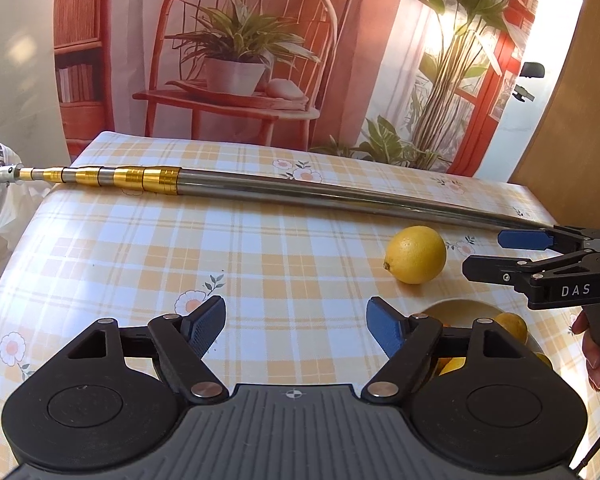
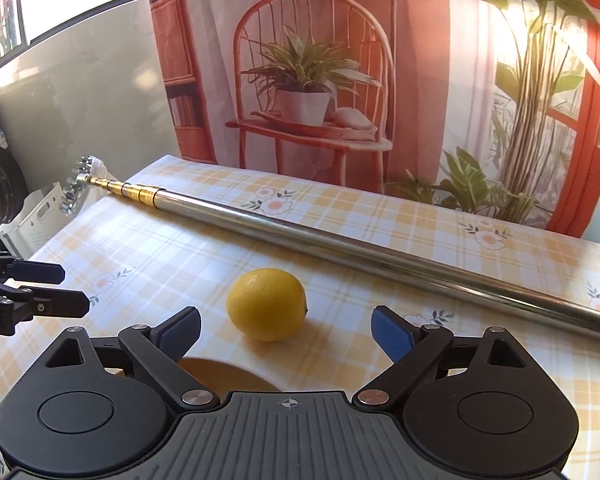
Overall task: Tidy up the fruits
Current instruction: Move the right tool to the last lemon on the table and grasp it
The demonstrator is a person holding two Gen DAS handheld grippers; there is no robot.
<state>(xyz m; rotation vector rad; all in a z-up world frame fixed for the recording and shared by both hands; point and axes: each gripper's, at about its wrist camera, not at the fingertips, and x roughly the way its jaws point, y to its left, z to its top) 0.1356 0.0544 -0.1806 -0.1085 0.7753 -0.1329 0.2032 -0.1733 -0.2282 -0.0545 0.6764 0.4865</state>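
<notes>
Partly done: some yellow fruit already lies in the bowl (image 1: pixel 460 308), one lemon (image 2: pixel 266 304) remains loose on the table (image 2: pixel 340 216) just beyond it, and both left claw (image 1: pixel 296 322) and right claw (image 2: pixel 286 330) gape empty

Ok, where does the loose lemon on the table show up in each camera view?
Left wrist view: the lemon sits right of centre, just left of the right gripper.
Right wrist view: the lemon sits just left of centre, ahead of the right gripper.
Shared landmark: the long metal pole lies on the table just beyond the lemon in both.
</notes>
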